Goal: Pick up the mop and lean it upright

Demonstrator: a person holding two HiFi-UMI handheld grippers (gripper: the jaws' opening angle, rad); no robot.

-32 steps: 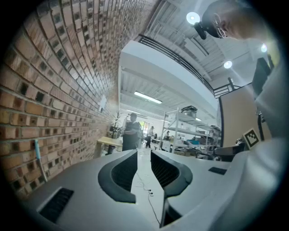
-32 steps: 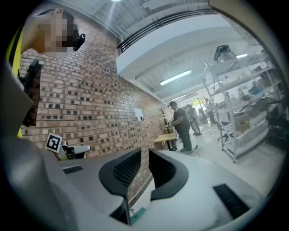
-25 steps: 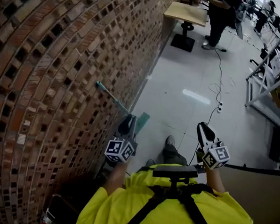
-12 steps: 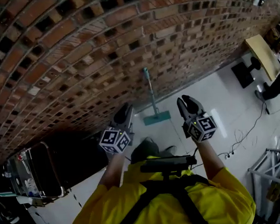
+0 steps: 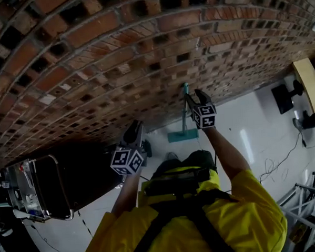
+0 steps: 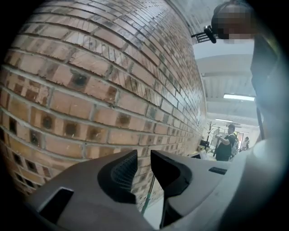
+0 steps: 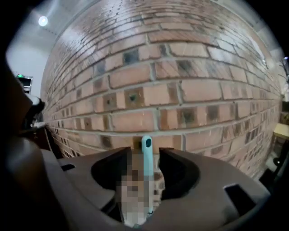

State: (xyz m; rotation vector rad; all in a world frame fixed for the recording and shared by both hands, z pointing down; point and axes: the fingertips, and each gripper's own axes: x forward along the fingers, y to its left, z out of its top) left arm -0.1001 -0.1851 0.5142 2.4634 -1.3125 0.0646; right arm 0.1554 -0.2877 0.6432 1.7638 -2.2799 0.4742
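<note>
Right claw [image 5: 197,97] [image 7: 145,156]: jaws apart, teal mop [image 5: 184,110] handle tip [image 7: 146,151] standing in the gap between them, not clamped; gap shows on either side of it. Claw held up near the handle's top, close to the brick wall [image 5: 91,58].

Left claw [image 5: 135,132] [image 6: 143,159]: released, narrow gap between jaws, nothing in it. Lower and left of the right one, well apart from the mop.

Mop: upright, handle against the wall, flat head [image 5: 179,136] on the pale tiled floor [image 5: 236,124] at the wall's foot.

Tan table [image 5: 309,83] far right. Person [image 6: 223,145] standing in the distance, in the left gripper view.
</note>
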